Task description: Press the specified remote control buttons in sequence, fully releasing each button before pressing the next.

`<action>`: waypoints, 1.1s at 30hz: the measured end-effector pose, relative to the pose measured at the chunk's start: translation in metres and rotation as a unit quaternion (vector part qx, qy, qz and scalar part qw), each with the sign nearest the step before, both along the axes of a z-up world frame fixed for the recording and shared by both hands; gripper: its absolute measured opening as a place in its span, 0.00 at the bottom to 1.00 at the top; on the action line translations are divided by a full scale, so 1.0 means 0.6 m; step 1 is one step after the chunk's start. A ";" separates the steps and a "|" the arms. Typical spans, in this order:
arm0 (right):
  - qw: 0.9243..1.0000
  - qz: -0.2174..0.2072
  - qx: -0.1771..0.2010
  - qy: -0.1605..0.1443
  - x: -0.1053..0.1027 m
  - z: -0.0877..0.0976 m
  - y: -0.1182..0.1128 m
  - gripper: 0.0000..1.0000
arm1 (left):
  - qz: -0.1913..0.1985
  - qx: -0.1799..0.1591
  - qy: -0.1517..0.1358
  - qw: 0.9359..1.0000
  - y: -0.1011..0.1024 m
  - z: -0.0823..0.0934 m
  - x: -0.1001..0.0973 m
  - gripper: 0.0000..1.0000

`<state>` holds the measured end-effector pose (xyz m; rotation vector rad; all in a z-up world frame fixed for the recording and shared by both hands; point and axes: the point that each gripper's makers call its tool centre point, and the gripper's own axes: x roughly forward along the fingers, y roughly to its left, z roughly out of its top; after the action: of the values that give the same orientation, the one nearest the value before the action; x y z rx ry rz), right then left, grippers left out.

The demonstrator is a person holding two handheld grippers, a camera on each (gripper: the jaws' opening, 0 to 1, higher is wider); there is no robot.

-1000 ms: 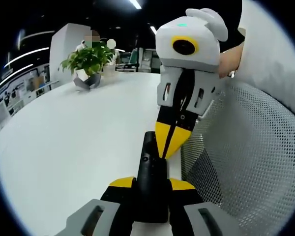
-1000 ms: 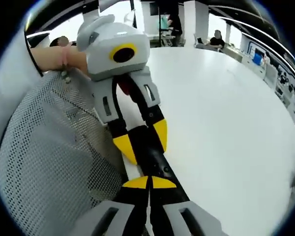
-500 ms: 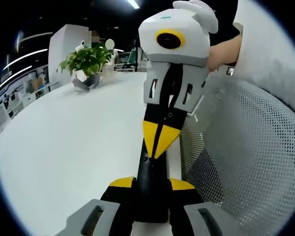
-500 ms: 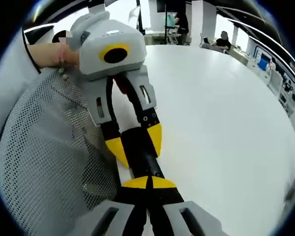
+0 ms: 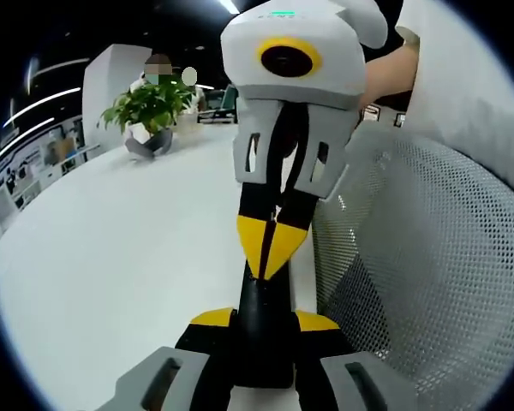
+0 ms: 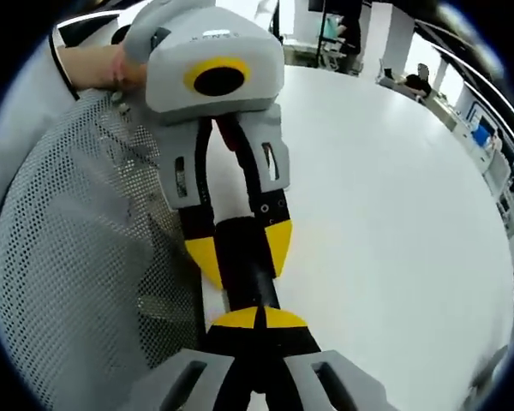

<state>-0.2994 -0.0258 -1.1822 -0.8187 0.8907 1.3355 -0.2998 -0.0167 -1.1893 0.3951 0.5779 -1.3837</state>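
A slim black remote control point(image 5: 262, 342) lies lengthwise over the white table's edge, and my left gripper point(image 5: 264, 321) is shut on its near end. My right gripper point(image 5: 271, 257) comes in from above, shut, with its joined yellow tips resting on the remote's top face just ahead of the left jaws. In the right gripper view, that gripper point(image 6: 257, 318) is shut with its tips against the remote point(image 6: 247, 276). Beyond it, the left gripper point(image 6: 240, 250) clamps the remote from both sides. The buttons under the tips are hidden.
The white table point(image 5: 120, 248) stretches away to the left, with a potted plant point(image 5: 152, 110) at its far side. A grey mesh chair back point(image 5: 428, 282) stands close beside the remote. A person's hand point(image 6: 94, 67) holds the left gripper. People sit in the far office point(image 6: 415, 81).
My right gripper has slid along the remote toward the left gripper's jaws, covering more of the remote. The left gripper keeps its hold and the remote has not shifted.
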 end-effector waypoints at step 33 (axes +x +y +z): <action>0.989 0.112 -0.091 -0.045 -0.006 -0.004 -0.011 0.00 | -0.006 -0.002 0.002 1.000 -0.003 0.000 -0.002 0.24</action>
<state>-0.3030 -0.0326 -1.1847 -1.1393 0.8785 1.4125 -0.3008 -0.0188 -1.1895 0.3926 0.5764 -1.3968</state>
